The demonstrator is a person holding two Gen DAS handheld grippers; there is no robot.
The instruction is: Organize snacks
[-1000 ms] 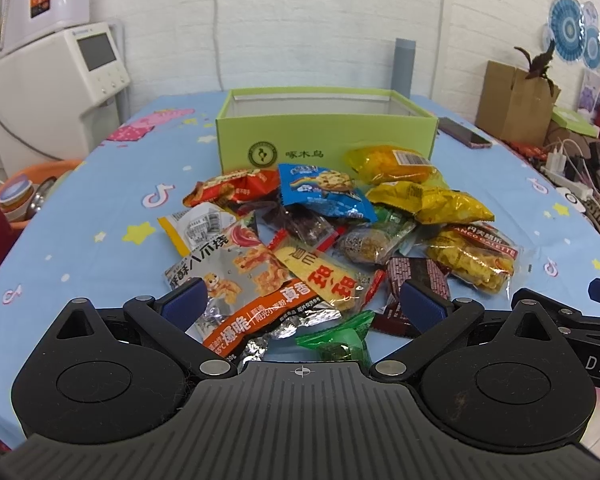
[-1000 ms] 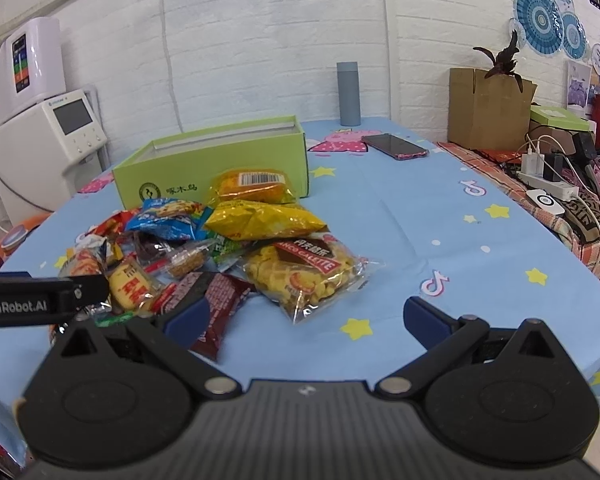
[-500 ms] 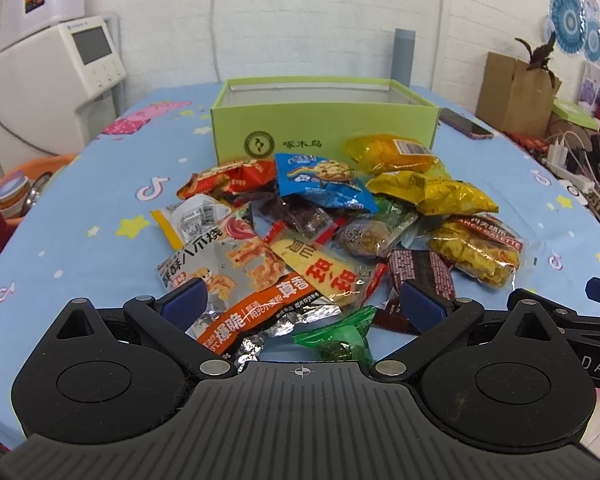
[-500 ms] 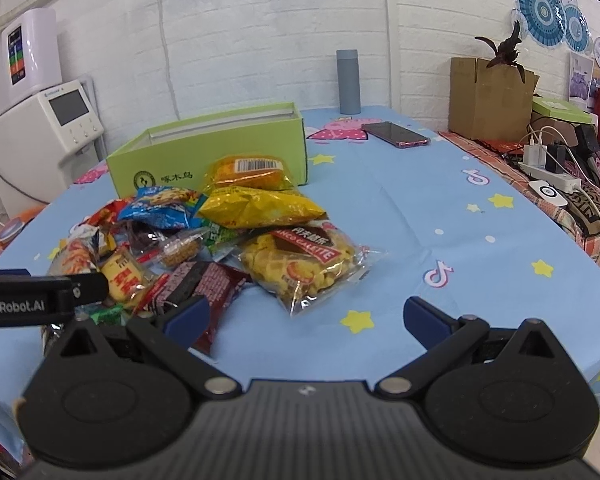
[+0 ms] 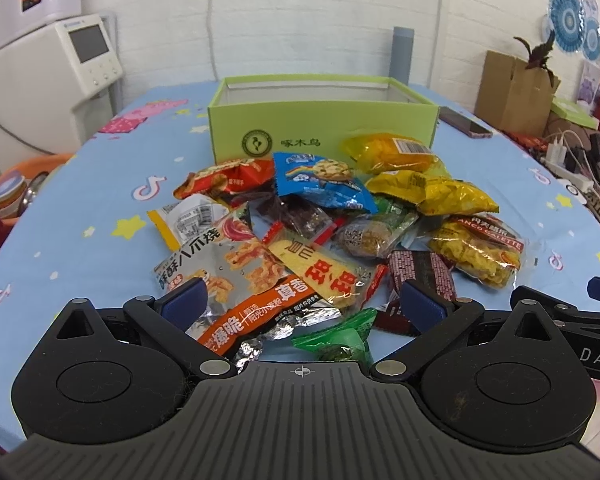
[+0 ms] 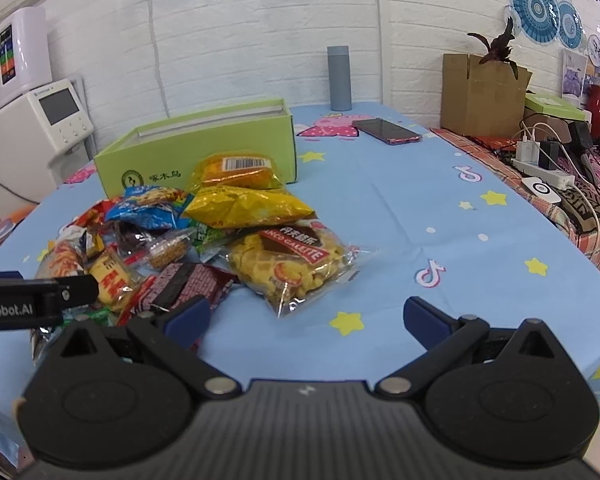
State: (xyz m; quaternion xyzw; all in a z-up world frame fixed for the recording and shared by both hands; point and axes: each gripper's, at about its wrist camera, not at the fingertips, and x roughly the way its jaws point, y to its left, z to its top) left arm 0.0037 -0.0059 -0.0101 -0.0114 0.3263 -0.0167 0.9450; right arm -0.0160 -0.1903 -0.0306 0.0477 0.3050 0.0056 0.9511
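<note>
A pile of snack packets (image 5: 320, 232) lies on the blue tablecloth in front of an open green box (image 5: 324, 132). My left gripper (image 5: 302, 304) is open and empty, hovering over the near edge of the pile, above an orange-and-silver packet (image 5: 252, 312) and a green candy (image 5: 336, 340). My right gripper (image 6: 306, 318) is open and empty, to the right of the pile, near a clear packet of yellow biscuits (image 6: 288, 264). The green box (image 6: 204, 156) stands behind the pile (image 6: 188, 232) in the right wrist view. The left gripper's arm (image 6: 32, 296) shows at the left edge there.
A phone (image 6: 388, 130) and a grey bottle (image 6: 340, 78) sit at the table's back. A cardboard box with a plant (image 6: 480, 92) and a power strip with cables (image 6: 544, 164) stand to the right. A white appliance (image 5: 48, 80) is at the left.
Both grippers have moved a little forward toward the pile and box. Both stay open and empty. The snacks have not moved.
</note>
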